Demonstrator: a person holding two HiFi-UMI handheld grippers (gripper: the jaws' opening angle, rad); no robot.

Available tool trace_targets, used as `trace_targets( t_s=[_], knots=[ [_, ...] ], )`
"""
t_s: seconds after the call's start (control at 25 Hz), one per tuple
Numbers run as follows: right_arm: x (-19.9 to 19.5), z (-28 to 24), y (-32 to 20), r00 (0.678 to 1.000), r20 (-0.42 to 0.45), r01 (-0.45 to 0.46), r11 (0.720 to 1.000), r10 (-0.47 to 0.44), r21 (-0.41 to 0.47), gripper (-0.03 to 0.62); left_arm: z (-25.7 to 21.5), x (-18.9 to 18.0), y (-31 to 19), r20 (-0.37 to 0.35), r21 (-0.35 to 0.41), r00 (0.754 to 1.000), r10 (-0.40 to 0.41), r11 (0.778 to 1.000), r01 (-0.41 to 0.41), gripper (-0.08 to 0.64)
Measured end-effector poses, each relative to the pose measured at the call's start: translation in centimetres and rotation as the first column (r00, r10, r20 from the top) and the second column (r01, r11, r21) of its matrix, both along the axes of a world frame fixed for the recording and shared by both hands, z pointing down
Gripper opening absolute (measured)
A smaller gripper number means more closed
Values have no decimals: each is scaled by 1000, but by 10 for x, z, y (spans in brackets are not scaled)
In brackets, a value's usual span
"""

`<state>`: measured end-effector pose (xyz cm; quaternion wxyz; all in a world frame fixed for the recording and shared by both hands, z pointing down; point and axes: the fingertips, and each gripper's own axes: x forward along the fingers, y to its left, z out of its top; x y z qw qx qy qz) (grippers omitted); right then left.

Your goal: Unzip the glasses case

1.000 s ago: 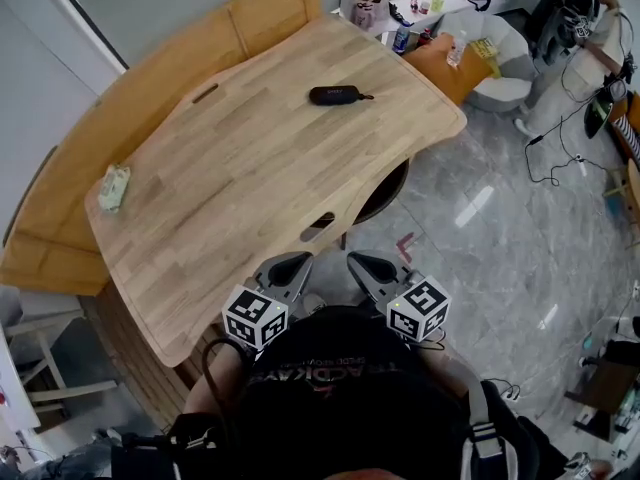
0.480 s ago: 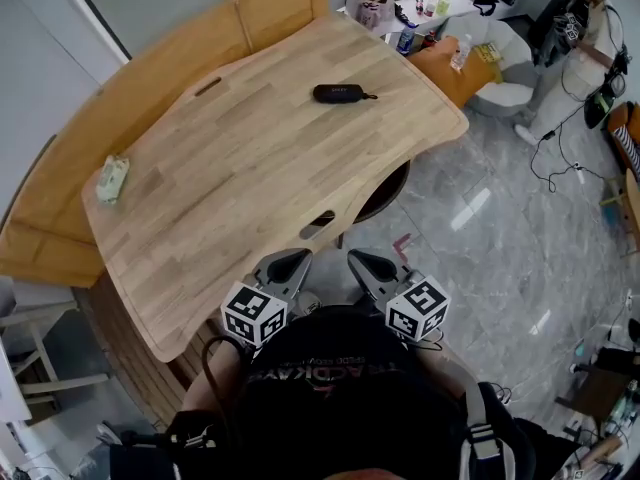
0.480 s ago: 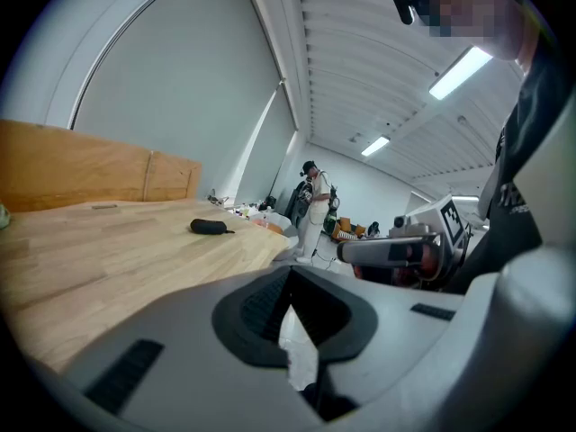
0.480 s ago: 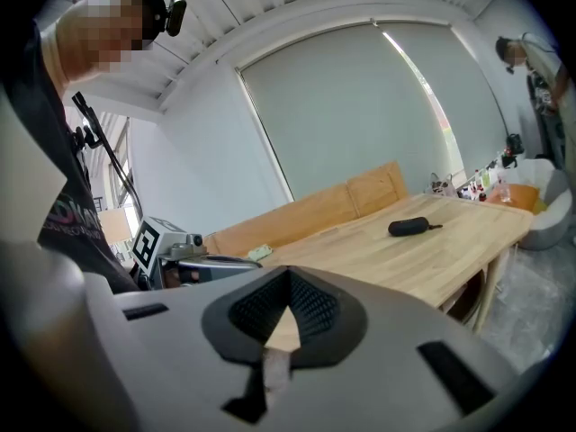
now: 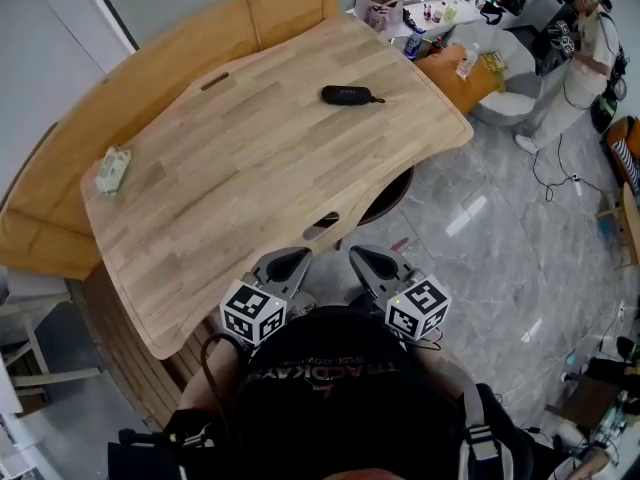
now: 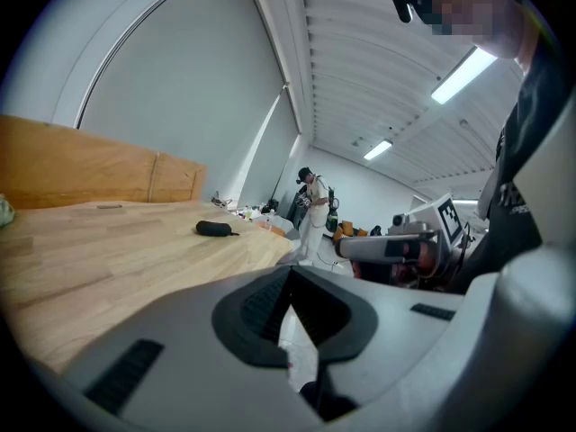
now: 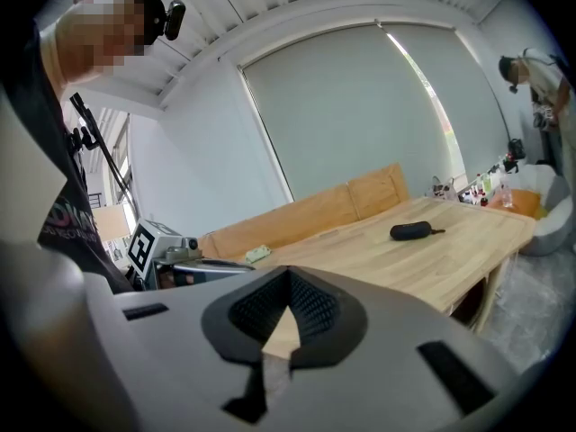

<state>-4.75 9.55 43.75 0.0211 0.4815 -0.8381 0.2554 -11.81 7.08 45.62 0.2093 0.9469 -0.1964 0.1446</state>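
- Two tools are clenched on nothing. The left tool [image 5: 290, 261] and the right tool [image 5: 362, 260] hang side by side near the person's chest, just off the near edge of the bench [image 5: 230, 198].
- The glasses case [image 5: 348, 95] lies closed toward the far right of the bench, well apart from both tools. Its pull tab [image 5: 378, 99] points right.
- The step in hand looks like the reach. Both tools should open on the way.
- One tool should pin the case body while the other pinches the pull tab. Drawing it low along the zip line should stop the case sliding.
- Bare wood lies between the tools and the case. A small packet [image 5: 112, 169] sits at the far left, well clear.
- The bench's right edge runs near the case, with floor [image 5: 520, 238] beyond. A hard tug rightward could drag the case off.
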Motion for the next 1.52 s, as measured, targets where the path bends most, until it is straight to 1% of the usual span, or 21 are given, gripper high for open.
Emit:
trace_targets(
  t_s=[0.16, 0.32, 0.52, 0.6, 0.76, 0.88, 1.04, 1.24, 1.4, 1.52],
  knots=[
    [1, 1, -5, 1000, -2, 3, 1000, -3, 3, 15, 3, -1, -4, 3, -3, 1000, -15, 1000, 15, 12],
    [12, 7, -14, 1000, -4, 8, 1000, -8, -7, 15, 5, 3, -8, 7, -2, 999, -31, 1000, 31, 12],
    [32, -1, -46, 1000, -4, 31, 1000, -31, 2, 15, -1, 7, -31, 18, -9, 995, -95, 995, 95, 12],
    [42, -2, -62, 998, -8, 56, 998, -56, 6, 15, -1, 15, -44, 17, -7, 992, -127, 992, 127, 12],
    [73, 6, -97, 994, -31, 107, 994, -106, 5, 15, -1, 43, -68, 7, 3, 984, -179, 984, 179, 12],
    [97, 10, -128, 990, -59, 128, 992, -127, 15, 15, -1, 57, -84, 19, 2, 978, -206, 979, 206, 12],
    [129, 24, -170, 986, -104, 136, 990, -132, 32, 17, 10, 70, -104, 42, -20, 967, -252, 967, 253, 12],
    [167, 46, -219, 978, -144, 155, 988, -152, 7, 15, 14, 86, -125, 59, -33, 947, -316, 947, 318, 12],
    [196, 67, -255, 966, -190, 177, 984, -176, -13, 15, 16, 100, -132, 73, -37, 927, -368, 928, 371, 12],
    [214, 87, -283, 951, -232, 207, 978, -205, -17, 15, 21, 112, -133, 81, -41, 912, -402, 913, 406, 12]
  ],
)
